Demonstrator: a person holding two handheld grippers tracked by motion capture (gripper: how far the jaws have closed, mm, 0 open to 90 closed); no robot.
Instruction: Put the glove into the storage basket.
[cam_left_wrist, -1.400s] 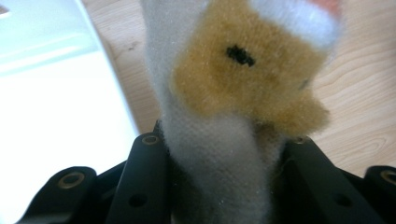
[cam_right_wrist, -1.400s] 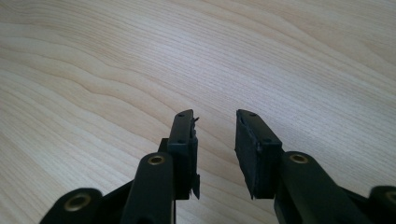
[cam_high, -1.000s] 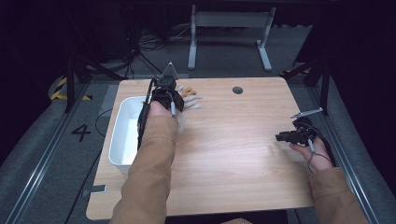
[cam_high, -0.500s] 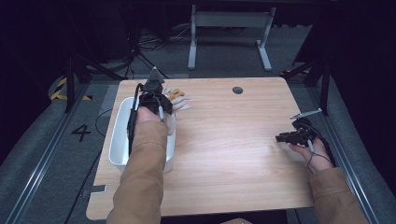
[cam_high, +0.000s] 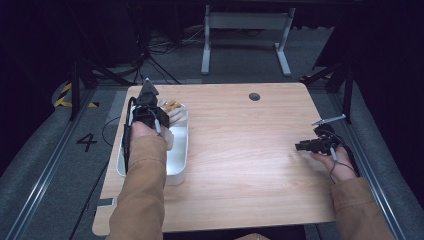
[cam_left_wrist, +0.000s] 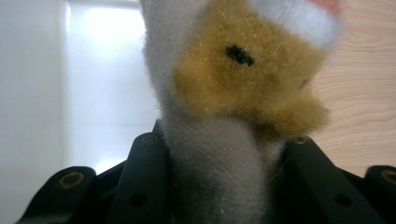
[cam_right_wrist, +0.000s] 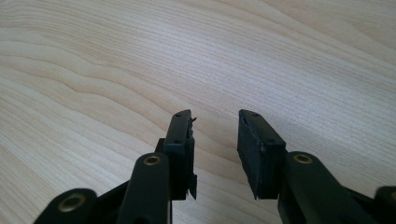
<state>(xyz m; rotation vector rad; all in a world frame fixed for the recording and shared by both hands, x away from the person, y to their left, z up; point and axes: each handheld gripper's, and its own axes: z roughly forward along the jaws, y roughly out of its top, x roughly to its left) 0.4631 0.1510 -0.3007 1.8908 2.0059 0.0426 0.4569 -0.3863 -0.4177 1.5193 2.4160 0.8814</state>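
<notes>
A plush toy (cam_left_wrist: 243, 70) in white, tan and grey hangs between the jaws of my left gripper (cam_left_wrist: 224, 144), which is shut on its grey part. In the high view that left gripper (cam_high: 159, 107) holds the plush toy (cam_high: 173, 107) over the far end of a white tray (cam_high: 178, 157) at the table's left side. My right gripper (cam_high: 300, 146) rests low by the right edge of the wooden table (cam_high: 250, 150). In its own view the right gripper (cam_right_wrist: 215, 126) is open, its jaws having just widened a little, with only bare wood between them.
A round cable hole (cam_high: 254, 96) sits at the table's far middle. Behind the table stands a metal frame (cam_high: 245, 30) on the grey floor. A painted "4" (cam_high: 86, 141) and rails lie to the left.
My left hand has carried the plush toy leftward, from beside the tray's right rim to above the tray. The right hand has stayed where it was.
</notes>
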